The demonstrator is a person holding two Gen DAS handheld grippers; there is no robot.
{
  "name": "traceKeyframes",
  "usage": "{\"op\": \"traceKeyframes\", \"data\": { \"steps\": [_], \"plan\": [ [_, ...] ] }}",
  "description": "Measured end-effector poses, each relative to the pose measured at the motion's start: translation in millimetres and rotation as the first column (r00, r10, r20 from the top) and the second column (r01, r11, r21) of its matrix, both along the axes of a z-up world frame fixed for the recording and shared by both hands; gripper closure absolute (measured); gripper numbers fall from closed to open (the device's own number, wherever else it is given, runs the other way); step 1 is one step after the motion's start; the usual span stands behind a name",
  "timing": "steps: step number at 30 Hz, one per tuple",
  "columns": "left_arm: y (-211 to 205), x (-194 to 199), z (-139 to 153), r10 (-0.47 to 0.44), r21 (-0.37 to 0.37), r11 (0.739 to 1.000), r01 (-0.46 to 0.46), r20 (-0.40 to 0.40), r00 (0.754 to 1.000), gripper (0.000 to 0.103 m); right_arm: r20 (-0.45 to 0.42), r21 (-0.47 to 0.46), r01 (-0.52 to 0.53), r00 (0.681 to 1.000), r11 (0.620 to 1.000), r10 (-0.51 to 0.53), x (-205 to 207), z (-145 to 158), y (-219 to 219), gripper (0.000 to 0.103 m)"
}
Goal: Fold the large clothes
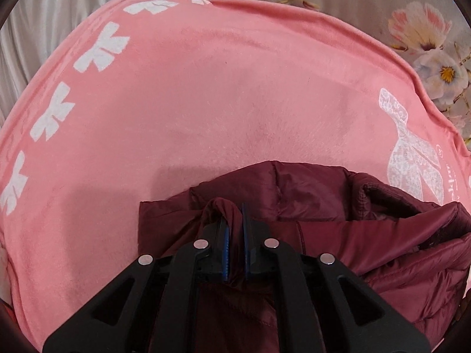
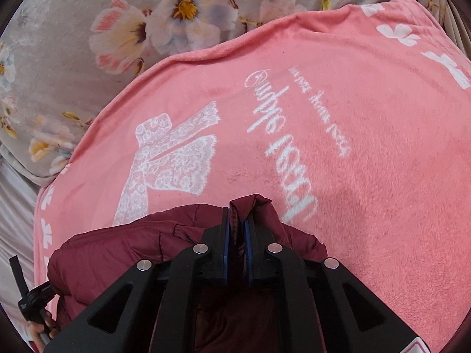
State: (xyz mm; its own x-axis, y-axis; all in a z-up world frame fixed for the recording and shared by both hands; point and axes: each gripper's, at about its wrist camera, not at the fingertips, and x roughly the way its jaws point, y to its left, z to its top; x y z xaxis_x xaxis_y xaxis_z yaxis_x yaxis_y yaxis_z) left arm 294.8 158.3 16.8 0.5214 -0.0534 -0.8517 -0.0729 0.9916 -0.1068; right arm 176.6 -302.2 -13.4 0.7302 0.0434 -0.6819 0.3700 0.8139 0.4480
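A maroon padded jacket [image 1: 338,235] is pinched by both grippers over a pink blanket.

Nearest the left wrist camera, a raised fold of the jacket is clamped between the blue-padded fingers [image 1: 225,235] of the left gripper [image 1: 234,223], which are closed down to a narrow gap filled by the fabric. In the right wrist view, another ridge of the jacket [image 2: 117,253] is likewise held between the nearly closed fingers [image 2: 226,235] of the right gripper [image 2: 237,229]. The jacket is bunched on the near part of the pink blanket [image 1: 191,103], which is printed with white bows [image 1: 101,48] and white script [image 2: 282,147]. Beyond the blanket's far edge, grey floral bedding [image 2: 88,67] is seen. At the lower left edge of the right wrist view, part of the left gripper's handle [image 2: 32,297] is visible.
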Motion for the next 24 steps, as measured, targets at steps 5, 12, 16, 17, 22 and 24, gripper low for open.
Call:
{"op": "traceKeyframes", "data": {
  "steps": [5, 12, 16, 17, 22, 24],
  "plan": [
    [4.3, 7.1, -5.5, 0.004, -0.074, 0.997, -0.004, -0.001, 1.000, 0.093, 0.101, 0.063, 0.047, 0.993, 0.997, -0.054, -21.4, 24.4, -17.3, 0.052],
    [37.7, 2.5, 38.2, 0.023, -0.222, 0.975, -0.007, 0.069, 0.997, 0.068, 0.219, -0.046, 0.051, 0.975, 0.998, -0.040, -68.2, 98.3, -13.1, 0.054],
    [57.0, -37.4, 115.7, 0.151, -0.090, 0.988, -0.128, 0.349, 0.925, 0.024, 0.214, -0.206, -0.056, 0.972, 0.977, 0.101, -79.9, 124.1, 49.6, 0.077],
    [54.8, -46.6, 132.1, 0.146, -0.065, 0.989, -0.131, 0.388, 0.910, 0.024, 0.198, -0.231, -0.102, 0.969, 0.968, 0.149, -78.1, 124.0, 69.5, 0.082],
    [-14.9, -72.4, 163.8, -0.106, 0.032, 0.994, 0.102, 0.415, 0.904, 0.034, 0.079, -0.329, -0.269, 0.947, 0.905, 0.310, -57.3, 97.0, 144.4, 0.093],
    [-54.9, -75.3, 148.4, -0.207, 0.065, 0.978, 0.197, 0.363, 0.909, 0.035, 0.034, -0.326, -0.312, 0.939, 0.892, 0.341, -45.2, 83.0, 159.1, 0.096]
  ]
}}
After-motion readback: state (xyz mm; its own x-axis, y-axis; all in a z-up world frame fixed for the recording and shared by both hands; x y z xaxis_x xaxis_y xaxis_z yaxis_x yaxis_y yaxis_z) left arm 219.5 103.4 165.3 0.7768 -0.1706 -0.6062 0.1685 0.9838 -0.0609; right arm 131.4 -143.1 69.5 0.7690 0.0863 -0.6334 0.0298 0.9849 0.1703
